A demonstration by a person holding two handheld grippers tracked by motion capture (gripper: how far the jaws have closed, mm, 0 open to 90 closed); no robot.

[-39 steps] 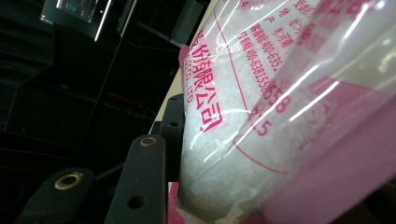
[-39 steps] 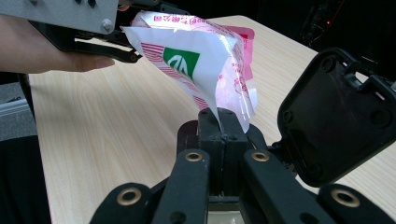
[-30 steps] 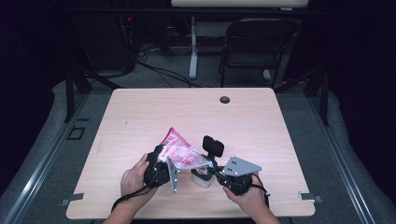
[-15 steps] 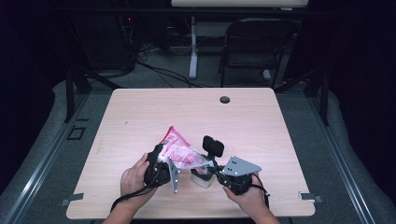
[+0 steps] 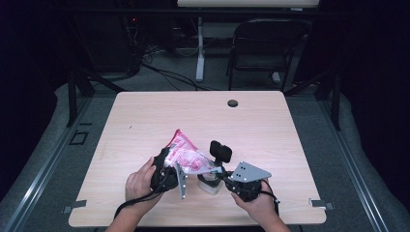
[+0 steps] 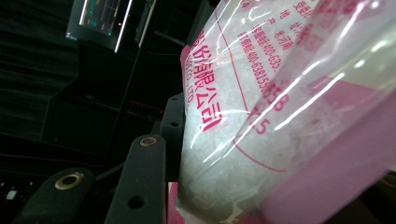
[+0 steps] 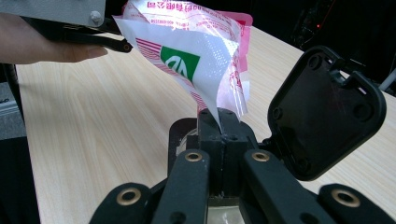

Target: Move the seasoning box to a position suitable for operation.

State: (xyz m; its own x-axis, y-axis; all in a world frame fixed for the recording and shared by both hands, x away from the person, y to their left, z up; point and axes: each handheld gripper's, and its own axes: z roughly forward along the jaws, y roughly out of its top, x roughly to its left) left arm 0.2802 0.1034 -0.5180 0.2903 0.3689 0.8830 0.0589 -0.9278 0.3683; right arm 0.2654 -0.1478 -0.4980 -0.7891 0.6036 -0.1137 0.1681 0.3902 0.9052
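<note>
**Pink bag pinched at both ends**

Left gripper clamped partway on the bulky body of the pink-and-clear bag, raised off the worktop. Bag slanting down from those fingers to the right gripper, pinched tight on one corner. Just beneath the right fingers, a clear container with black flip lid standing open.
</note>
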